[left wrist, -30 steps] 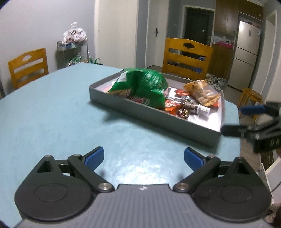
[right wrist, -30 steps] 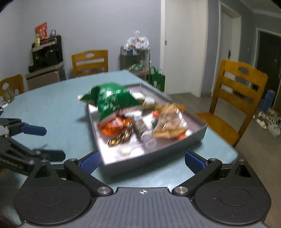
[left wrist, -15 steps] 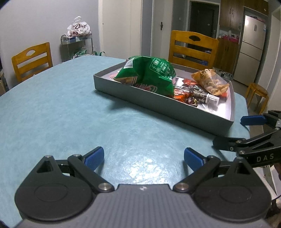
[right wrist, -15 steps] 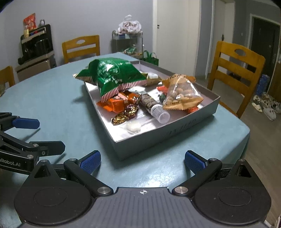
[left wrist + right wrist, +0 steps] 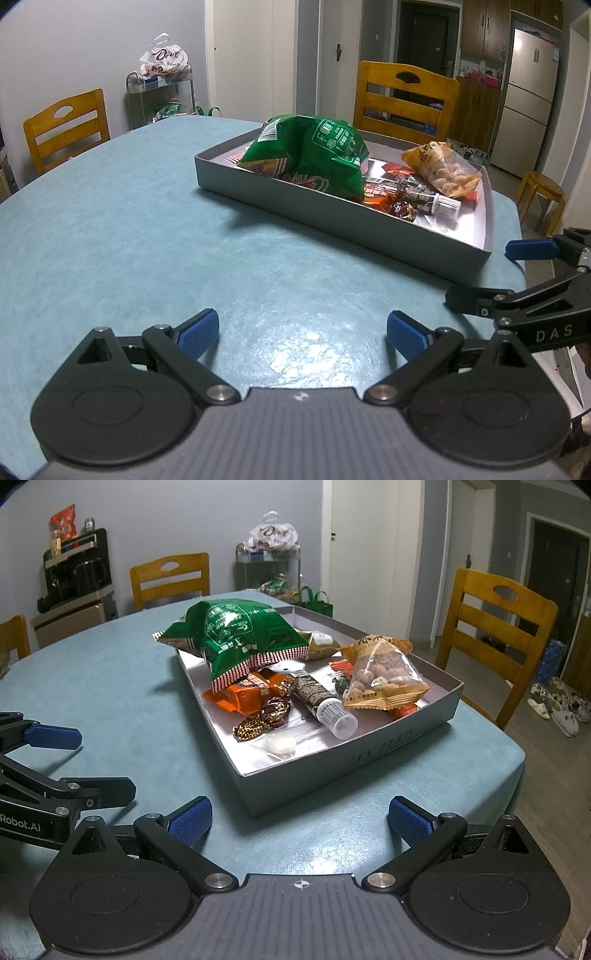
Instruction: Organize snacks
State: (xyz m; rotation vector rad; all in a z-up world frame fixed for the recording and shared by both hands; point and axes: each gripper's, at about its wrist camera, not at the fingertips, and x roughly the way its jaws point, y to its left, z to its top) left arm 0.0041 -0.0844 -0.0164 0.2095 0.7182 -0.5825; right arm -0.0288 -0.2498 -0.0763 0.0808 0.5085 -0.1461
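Observation:
A grey tray (image 5: pixel 332 764) (image 5: pixel 332 218) sits on the teal table and holds the snacks. A big green chip bag (image 5: pixel 236 635) (image 5: pixel 314 155) lies across its far end. A clear bag of nuts (image 5: pixel 380 675) (image 5: pixel 439 170), a dark tube with a white cap (image 5: pixel 325 705), an orange packet (image 5: pixel 247 694), foil candies (image 5: pixel 262 720) and a small clear pouch (image 5: pixel 280 744) lie nearer. My right gripper (image 5: pixel 299 819) is open and empty just short of the tray's near corner. My left gripper (image 5: pixel 301 332) is open and empty over bare table, left of the tray.
Wooden chairs (image 5: pixel 495 627) (image 5: pixel 170 579) (image 5: pixel 66 125) stand around the table. A metal cart with a white bag (image 5: pixel 271 539) is by the back wall, a fridge (image 5: pixel 528 92) farther off. The table edge (image 5: pixel 517 760) drops off right of the tray.
Both grippers drew a little closer to the tray and steadied; the right wrist view went from blurred to sharp. The snacks lie as before, and both grippers stay open.

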